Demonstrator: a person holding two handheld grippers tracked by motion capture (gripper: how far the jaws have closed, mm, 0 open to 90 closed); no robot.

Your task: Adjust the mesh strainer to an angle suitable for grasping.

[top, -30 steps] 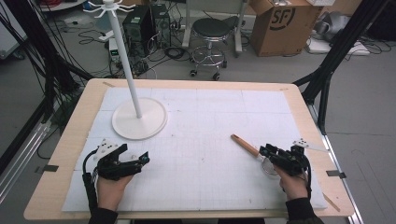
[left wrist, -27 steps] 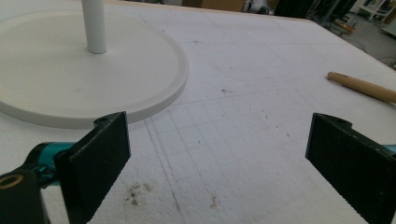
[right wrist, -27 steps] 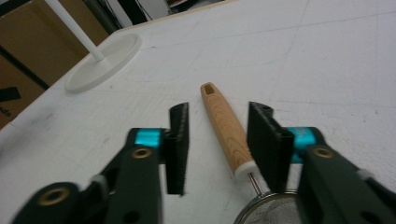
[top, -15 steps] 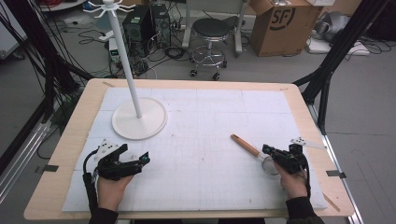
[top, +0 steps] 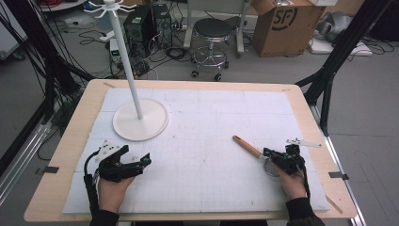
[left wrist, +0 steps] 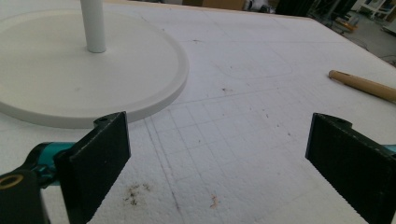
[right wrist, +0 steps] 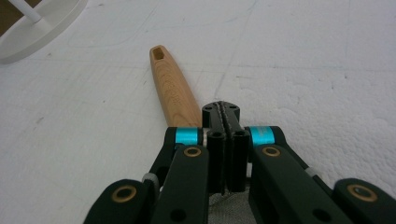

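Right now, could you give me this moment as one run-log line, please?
left gripper: open, idle near stand base | right gripper: jaws together over strainer by its wooden handle | grasp: cannot tell

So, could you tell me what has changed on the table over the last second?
Very little: the right gripper has eased slightly toward the person, its jaws pressed together beside the wooden handle of a strainer-like tool. The left gripper has stayed open and resting on the white mat, and the stand has not moved.
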